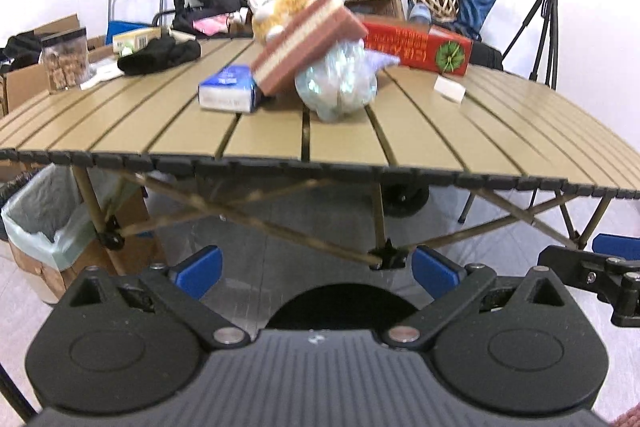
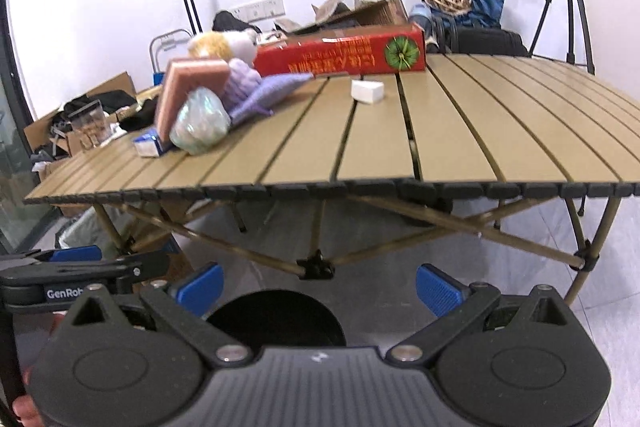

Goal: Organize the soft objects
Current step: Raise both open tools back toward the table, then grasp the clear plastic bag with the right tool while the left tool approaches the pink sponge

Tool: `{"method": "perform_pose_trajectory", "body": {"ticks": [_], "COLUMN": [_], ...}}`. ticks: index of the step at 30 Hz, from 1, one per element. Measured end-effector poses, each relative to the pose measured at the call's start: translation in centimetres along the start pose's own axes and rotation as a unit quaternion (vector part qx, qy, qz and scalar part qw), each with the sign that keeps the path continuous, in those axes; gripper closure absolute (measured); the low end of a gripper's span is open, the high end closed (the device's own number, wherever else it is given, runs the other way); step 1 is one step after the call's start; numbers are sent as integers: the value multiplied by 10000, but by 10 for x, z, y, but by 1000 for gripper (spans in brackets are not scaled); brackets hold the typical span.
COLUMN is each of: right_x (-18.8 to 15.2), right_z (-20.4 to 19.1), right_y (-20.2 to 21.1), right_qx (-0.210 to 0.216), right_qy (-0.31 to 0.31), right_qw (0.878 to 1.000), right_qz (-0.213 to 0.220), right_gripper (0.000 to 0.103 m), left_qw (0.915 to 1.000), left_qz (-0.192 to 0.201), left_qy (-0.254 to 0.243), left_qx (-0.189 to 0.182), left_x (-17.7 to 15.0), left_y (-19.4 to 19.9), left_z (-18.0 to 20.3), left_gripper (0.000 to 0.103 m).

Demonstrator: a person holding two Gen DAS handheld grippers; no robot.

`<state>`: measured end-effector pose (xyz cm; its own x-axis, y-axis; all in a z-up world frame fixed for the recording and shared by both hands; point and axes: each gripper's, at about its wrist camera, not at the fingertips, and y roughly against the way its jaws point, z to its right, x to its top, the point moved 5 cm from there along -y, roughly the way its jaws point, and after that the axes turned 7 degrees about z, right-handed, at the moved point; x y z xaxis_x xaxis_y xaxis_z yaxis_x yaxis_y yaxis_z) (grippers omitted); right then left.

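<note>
A heap of soft things lies on the slatted tan table [image 1: 460,131]: a pink cake-shaped cushion [image 1: 312,39] leaning on a shiny pale-green bundle [image 1: 340,87], a yellow plush [image 1: 292,5] behind, and a purple knit piece [image 2: 256,87]. The cushion [image 2: 192,95], green bundle [image 2: 202,123] and yellow plush [image 2: 212,45] also show in the right wrist view. A black cloth [image 1: 160,55] lies at the table's far left. My left gripper [image 1: 316,273] is open, below the table's near edge. My right gripper [image 2: 318,285] is open too, equally low, with nothing between its fingers.
A red box [image 1: 416,47], a blue-white tissue pack [image 1: 230,89] and a small white block [image 1: 450,89] also sit on the table [image 2: 500,131]. A clear jar [image 1: 66,59] stands far left. A lined bin [image 1: 44,223] stands below left. A tripod [image 1: 548,19] is at right.
</note>
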<state>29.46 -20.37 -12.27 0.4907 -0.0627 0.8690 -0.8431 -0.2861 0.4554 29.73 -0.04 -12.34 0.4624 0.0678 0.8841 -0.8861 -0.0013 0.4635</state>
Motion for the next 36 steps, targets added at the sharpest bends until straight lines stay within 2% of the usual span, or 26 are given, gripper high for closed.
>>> {"method": "perform_pose_trajectory", "body": {"ticks": [11,20,29,36], "right_x": [15,38,60,72], "right_z": [-6,-15,-40,-61], "right_y": [4,-1,-25,-54], "right_qx": [92,223,384,418], "right_qy": [-24,-82,128,483], "right_qw": [9997,9984,9961,9926], "right_qz": [237,509,786,1036], "right_gripper": [0,0,0,0], "left_qw": [9992,9961,9910,9889], "left_qz": [402,808,1113,1151], "left_qy": [38,198,375,576], "left_qx": [61,308,647,745], "left_x": [21,47,72,91], "left_y": [11,15,8,-2], "left_z": [-4,-18,-41,-66], "left_gripper": [0,0,0,0]}}
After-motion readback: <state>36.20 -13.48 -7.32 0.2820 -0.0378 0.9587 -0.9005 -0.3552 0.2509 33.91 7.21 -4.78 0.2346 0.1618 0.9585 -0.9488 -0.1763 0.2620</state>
